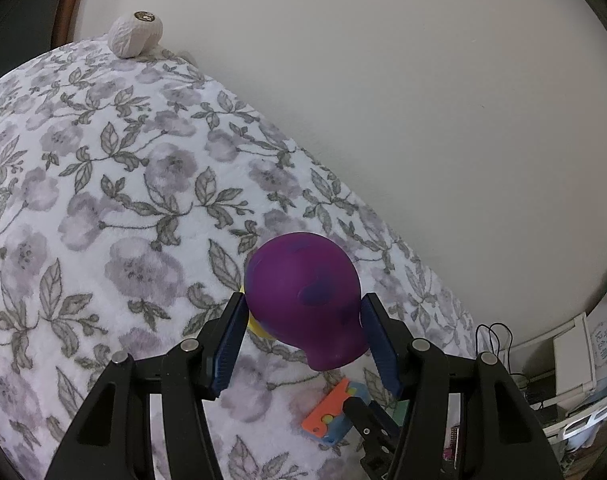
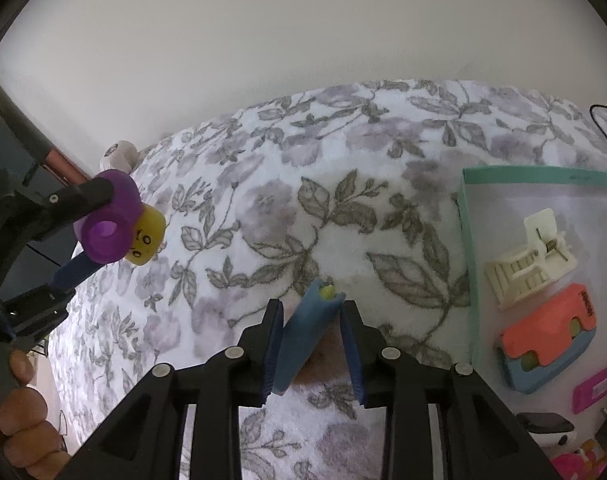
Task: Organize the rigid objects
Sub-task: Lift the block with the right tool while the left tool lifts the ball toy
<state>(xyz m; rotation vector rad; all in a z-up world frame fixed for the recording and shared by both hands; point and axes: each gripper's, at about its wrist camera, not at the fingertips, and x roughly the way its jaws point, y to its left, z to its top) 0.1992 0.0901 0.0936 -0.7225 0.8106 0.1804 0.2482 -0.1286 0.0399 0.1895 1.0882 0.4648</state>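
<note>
We are looking at a plain off-white wall (image 1: 403,80) rising behind a bed that is wearing a fleecy floral blanket (image 1: 115,184) in purple and grey. A reddish-brown wooden post (image 2: 61,160) is standing at the wall's edge. Soft, even light is falling everywhere.

We've got the left gripper (image 1: 303,312) clamped on the purple toy (image 1: 303,300), bit of yellow showing at its left side. Floral blanket (image 1: 103,200) underneath. Orange-and-blue toy (image 1: 329,412) lies below the fingers. White ball (image 1: 133,36) sits far back by the wall (image 1: 383,80).
</note>
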